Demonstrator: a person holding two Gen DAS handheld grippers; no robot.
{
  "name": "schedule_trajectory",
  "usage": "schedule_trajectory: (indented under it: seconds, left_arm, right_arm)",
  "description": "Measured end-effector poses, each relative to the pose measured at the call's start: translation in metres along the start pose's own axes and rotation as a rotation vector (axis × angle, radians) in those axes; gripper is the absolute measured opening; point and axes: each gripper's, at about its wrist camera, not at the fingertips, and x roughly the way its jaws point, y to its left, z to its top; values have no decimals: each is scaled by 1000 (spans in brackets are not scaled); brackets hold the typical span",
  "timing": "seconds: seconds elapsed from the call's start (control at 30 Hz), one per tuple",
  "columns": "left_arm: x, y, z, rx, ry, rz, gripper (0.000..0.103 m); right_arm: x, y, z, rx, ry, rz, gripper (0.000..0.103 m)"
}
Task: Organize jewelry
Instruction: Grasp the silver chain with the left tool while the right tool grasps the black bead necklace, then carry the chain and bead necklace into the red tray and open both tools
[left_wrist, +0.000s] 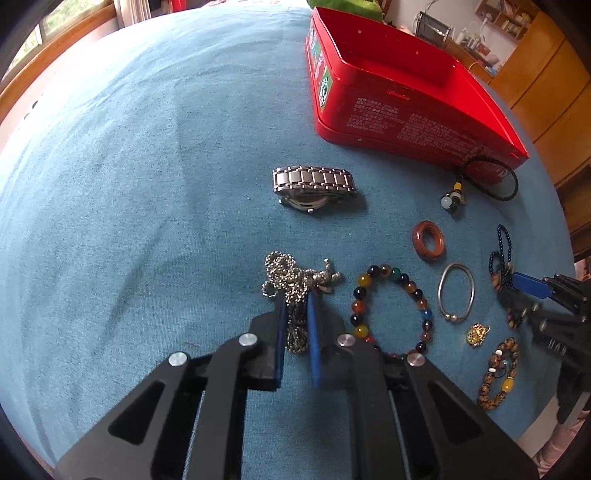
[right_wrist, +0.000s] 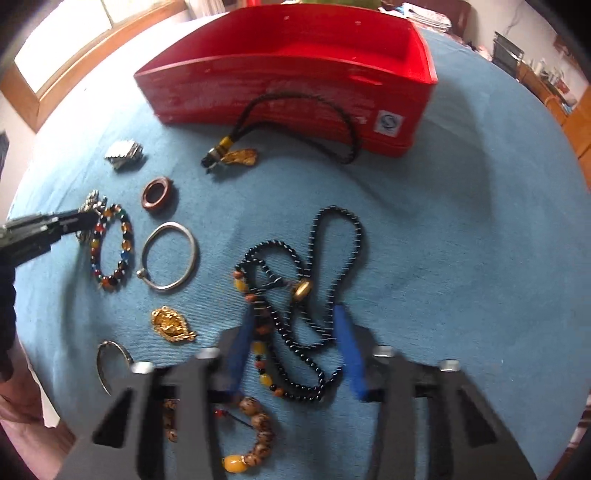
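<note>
Chain (left_wrist: 291, 291) on blue cloth, pinched in left claw (left_wrist: 297, 325); right claw (right_wrist: 295, 332) half-spread round dark beads (right_wrist: 295, 295): lift both slowly, clear of neighbours, toward red box (left_wrist: 406, 110).

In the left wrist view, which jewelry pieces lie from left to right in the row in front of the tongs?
Silver ball chain → multicoloured bead bracelet → silver bangle → small gold pendant → brown bead bracelet.

A blue-clothed table (left_wrist: 147, 166) bears a red tin (left_wrist: 388, 122), watch (left_wrist: 314, 186), and seemingly beaded bracelets (left_wrist: 391, 310).
</note>
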Motion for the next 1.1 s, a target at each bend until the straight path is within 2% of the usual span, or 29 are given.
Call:
schedule_trajectory:
  seconds: [0.03,0.13,0.17,0.2,0.3,0.4,0.6,0.63,0.7,0.8,1.0,1.1]
  left_arm:
    - [0,-2,0,-1,-5,-4,8]
    - [-3,7,-3,-13,-9,-45,6]
    - [-5,12,-3,-18,-11,-63,6]
    - [-7,14,-3,-20,-15,-69,6]
    - [-18,16,-2,-25,-54,-84,6]
    - [-34,17,-3,-20,-96,-90,6]
    - [-48,23,-8,-29,-126,-115,6]
    - [-52,22,-8,-29,-135,-120,6]
    - [-65,22,-9,-19,-160,-126,6]
    - [-74,17,-6,-8,-186,-134,6]
    - [-68,13,-11,2,-164,-137,6]
    - [-64,14,-12,2,-154,-141,6]
  right_arm:
    - [0,-8,1,26,0,22,17]
    - [-8,-35,0,80,-10,85,12]
    - [-10,-41,0,96,-17,111,6]
    - [-14,-48,-1,118,-28,148,5]
    - [-28,-56,0,136,-72,213,5]
    - [-43,-62,0,136,-103,231,5]
    - [-73,-76,-6,141,-123,276,5]
    - [-71,-58,-1,138,-134,279,5]
    - [-87,-58,2,131,-168,270,5]
    - [-91,-53,4,116,-176,231,5]
    - [-44,-49,4,120,-67,185,5]
    - [-27,-49,6,127,-35,166,19]
